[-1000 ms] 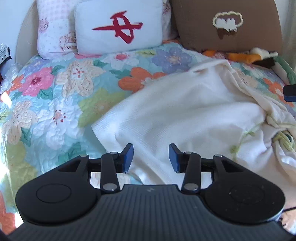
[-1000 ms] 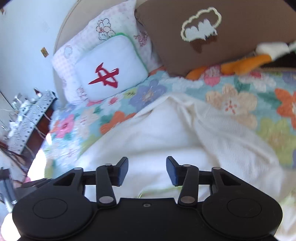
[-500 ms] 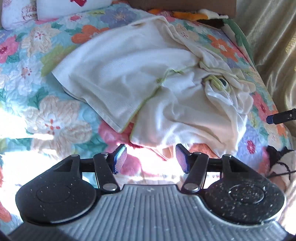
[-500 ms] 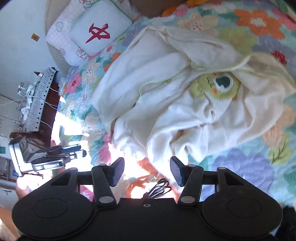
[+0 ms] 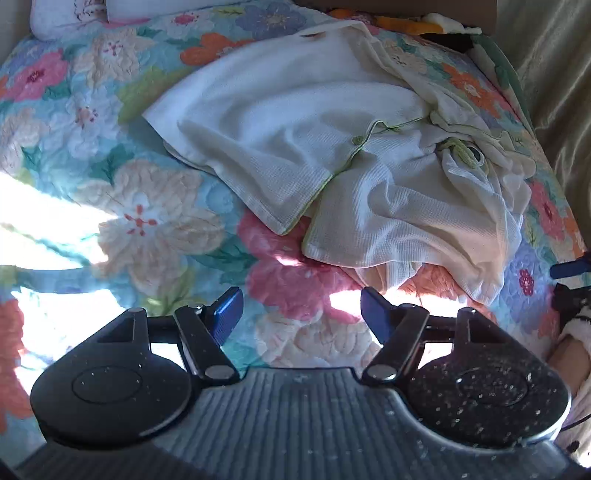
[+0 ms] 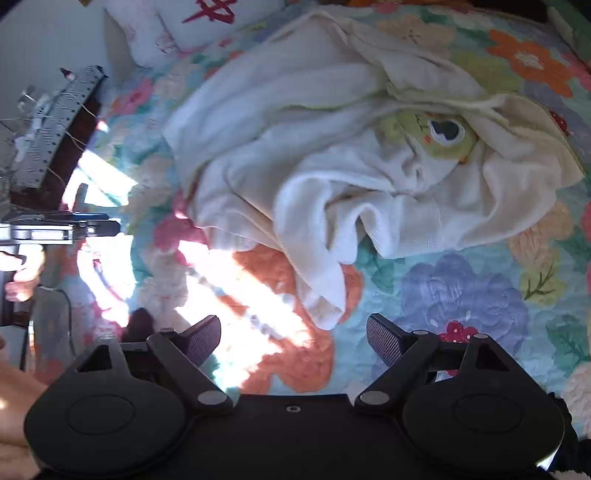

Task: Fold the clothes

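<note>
My left tool (image 5: 301,308) hangs over the bed, jaws wide apart after just opening, nothing btwn them but the floral quilt (image 5: 147,221). The cream waffle-knit garment (image 5: 332,147) lies crumpled on the quilt, ahead of the tool and not touching it. The left wrist view shows its green-piped button edge with one small green button (image 5: 357,139), and the two bottom corners of the front panels meeting near the middle. At this view's right edge, a blue fingertip of my right tool (image 5: 570,267) pokes in, w/ a gold curtain (image 5: 554,74) behind.

My right tool (image 6: 293,334) has also just opened; its jaws stand well apart, w/ only sunlit quilt btwn them. The right wrist view shows what the left barely does: a green cartoon-face patch (image 6: 436,138) w/ a big eye, half buried in folds, and a loose cuff or sleeve end (image 6: 325,295) drooping toward the tool, near its jaws but apart from them. This view also takes in a white pillow w/ red character (image 6: 210,14) at top, a power strip w/ cables (image 6: 55,118) on dark furniture at left, and my left tool (image 6: 92,229) seen from the side, my hand (image 6: 22,269) gripping it.
</note>
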Demonstrator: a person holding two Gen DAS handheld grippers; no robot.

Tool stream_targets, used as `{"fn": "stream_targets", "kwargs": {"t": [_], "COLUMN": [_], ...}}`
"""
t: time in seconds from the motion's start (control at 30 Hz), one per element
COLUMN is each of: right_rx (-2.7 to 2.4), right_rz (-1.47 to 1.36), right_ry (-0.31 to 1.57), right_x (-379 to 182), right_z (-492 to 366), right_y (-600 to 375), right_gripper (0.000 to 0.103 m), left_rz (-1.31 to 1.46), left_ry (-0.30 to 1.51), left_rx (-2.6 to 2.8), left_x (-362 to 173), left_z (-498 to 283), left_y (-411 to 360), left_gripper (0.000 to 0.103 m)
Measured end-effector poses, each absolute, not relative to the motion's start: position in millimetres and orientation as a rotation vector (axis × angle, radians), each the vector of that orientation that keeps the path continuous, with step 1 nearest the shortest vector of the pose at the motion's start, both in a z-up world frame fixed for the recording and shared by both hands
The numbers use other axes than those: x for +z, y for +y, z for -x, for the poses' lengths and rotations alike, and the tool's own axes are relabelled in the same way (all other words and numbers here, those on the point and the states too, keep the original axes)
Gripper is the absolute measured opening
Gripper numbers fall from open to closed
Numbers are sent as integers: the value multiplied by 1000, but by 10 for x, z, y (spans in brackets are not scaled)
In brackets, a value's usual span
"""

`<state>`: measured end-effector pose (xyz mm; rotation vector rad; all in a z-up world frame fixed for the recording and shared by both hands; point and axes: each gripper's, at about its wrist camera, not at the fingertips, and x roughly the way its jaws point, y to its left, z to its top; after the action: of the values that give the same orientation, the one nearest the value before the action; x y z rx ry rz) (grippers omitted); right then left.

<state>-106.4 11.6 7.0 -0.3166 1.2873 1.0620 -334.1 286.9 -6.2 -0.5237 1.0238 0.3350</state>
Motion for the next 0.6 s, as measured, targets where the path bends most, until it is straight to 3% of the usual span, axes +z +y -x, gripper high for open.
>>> {"fn": "stream_targets", "kwargs": {"t": [0.13,0.2,0.23,0.6], "right_rx": [1034,1065,1092,1242], "right_rz": [282,264,251,-356], "right_ry": [1142,1096,1113,1342], "right_x": [-336,-413,-397,63], "right_z": [1033,1026,1011,672], "right_y": [324,406,417,248], "right_gripper": [83,45,14,10], "left_rz": [526,494,474,268], "left_ry": [944,917,900,755], "left_rx": [299,253,222,37], "left_x": [-415,-464,-471,-394], "left_z": [3179,3111,3076,2852], "left_y": [2632,2490,2417,1912], "left_gripper": [69,69,69,71]}}
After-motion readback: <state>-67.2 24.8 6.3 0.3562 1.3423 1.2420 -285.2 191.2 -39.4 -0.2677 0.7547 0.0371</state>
